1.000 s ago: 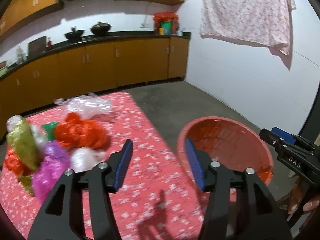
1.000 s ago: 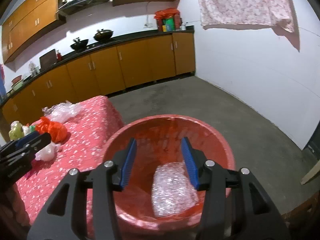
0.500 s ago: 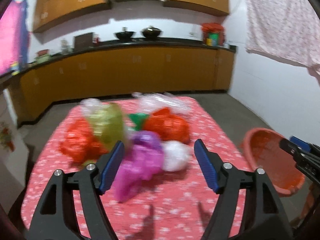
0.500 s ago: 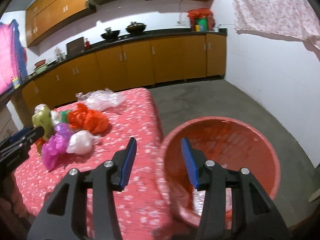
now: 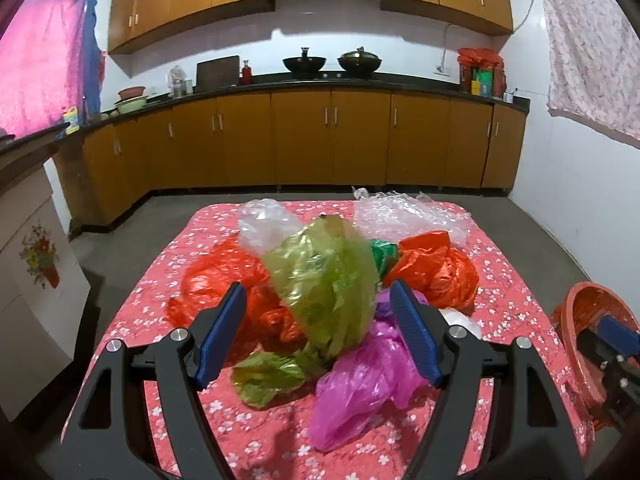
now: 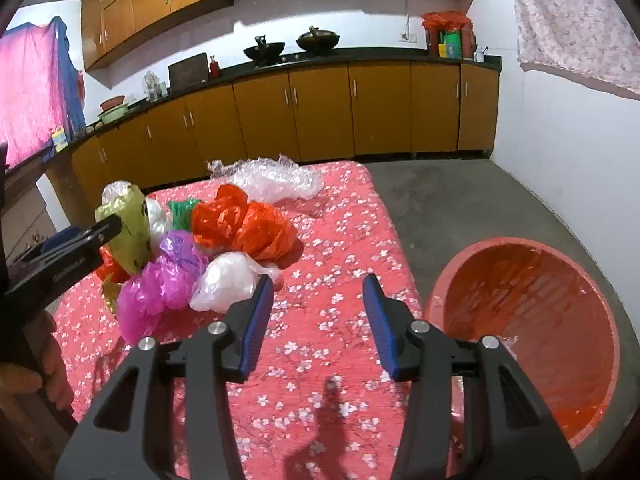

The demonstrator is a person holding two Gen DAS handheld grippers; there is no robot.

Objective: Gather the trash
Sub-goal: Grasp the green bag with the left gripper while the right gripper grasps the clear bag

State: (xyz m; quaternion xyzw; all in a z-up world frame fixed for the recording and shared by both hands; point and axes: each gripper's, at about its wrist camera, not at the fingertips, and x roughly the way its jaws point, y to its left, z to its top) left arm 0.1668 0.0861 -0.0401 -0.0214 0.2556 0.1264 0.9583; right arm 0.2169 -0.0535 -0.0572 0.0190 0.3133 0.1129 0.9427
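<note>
Left tool (image 5: 318,330) spread, jaws just widened, framing green plastic bag (image 5: 328,280) in trash pile on bench (image 6: 340,240); right tool (image 6: 318,320) spread, empty, beside red basket (image 6: 532,320) on floor.

right claw (image 6: 318,322) open over floral tablecloth (image 6: 340,240); red basket (image 6: 532,332) beside table

brown cabinets (image 5: 300,136), two woks (image 5: 304,63), hanging cloth (image 6: 576,20)
</note>
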